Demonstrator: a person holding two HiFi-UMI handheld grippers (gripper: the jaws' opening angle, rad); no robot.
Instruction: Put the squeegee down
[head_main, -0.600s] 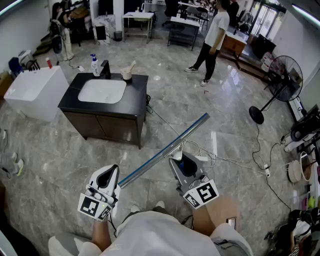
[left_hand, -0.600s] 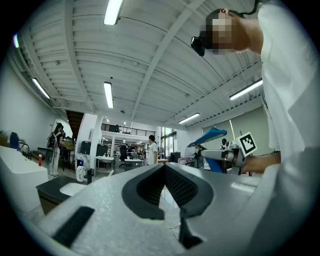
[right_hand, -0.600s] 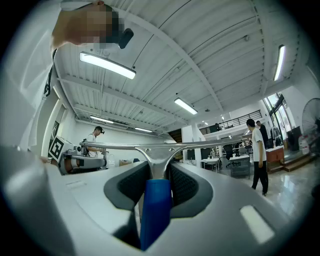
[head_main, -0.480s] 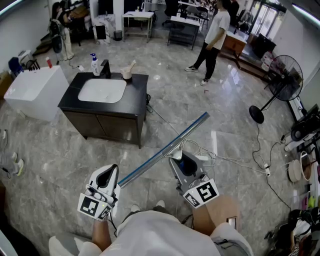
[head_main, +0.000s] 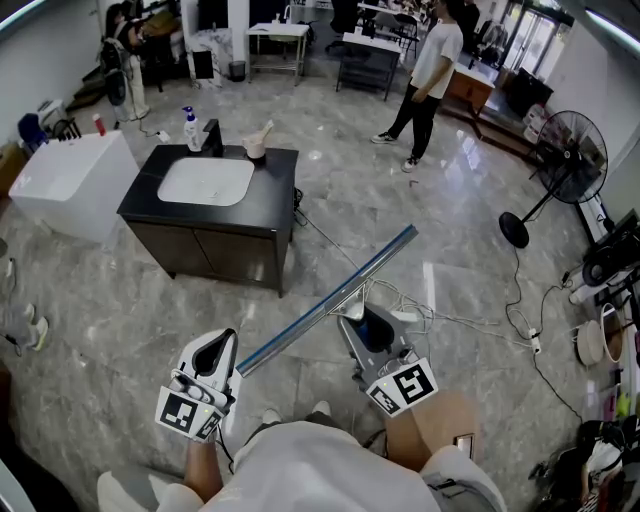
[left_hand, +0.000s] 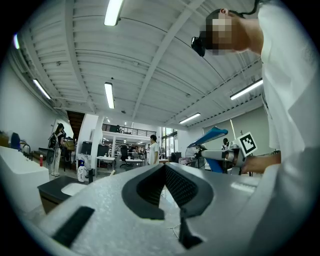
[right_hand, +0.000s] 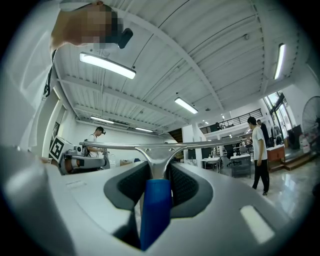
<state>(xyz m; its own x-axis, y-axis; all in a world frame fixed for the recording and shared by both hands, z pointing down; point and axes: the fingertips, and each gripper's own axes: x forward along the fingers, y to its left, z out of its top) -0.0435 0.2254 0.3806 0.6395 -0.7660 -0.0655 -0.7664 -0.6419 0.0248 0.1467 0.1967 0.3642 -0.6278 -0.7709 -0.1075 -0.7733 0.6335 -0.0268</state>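
- The squeegee (head_main: 330, 300) is hanging in the air above the grey floor (head_main: 400, 200), in front of the person. Its long metal blade is running slantwise from low on the left to high on the right.
- The right gripper (head_main: 358, 312) is grasping the squeegee by its blue handle (right_hand: 156, 210). In the right gripper view the jaws are pressing on the handle from both sides, with the blade lying crosswise beyond them.
- The left gripper (head_main: 222, 345) is hovering just beside the blade's lower end. Its jaws are lying together at the tips, with nothing between them.
- A tangle of cables (head_main: 470, 322) is lying on the floor beyond the right gripper.
- A black vanity cabinet (head_main: 270, 215) with a white basin (head_main: 205, 182) is standing farther off to the left. A soap bottle (head_main: 189, 130) is sitting at its back edge.
- A standing fan (head_main: 560, 170) is at the right, and a person in a white shirt (head_main: 428, 75) is standing at the far end.
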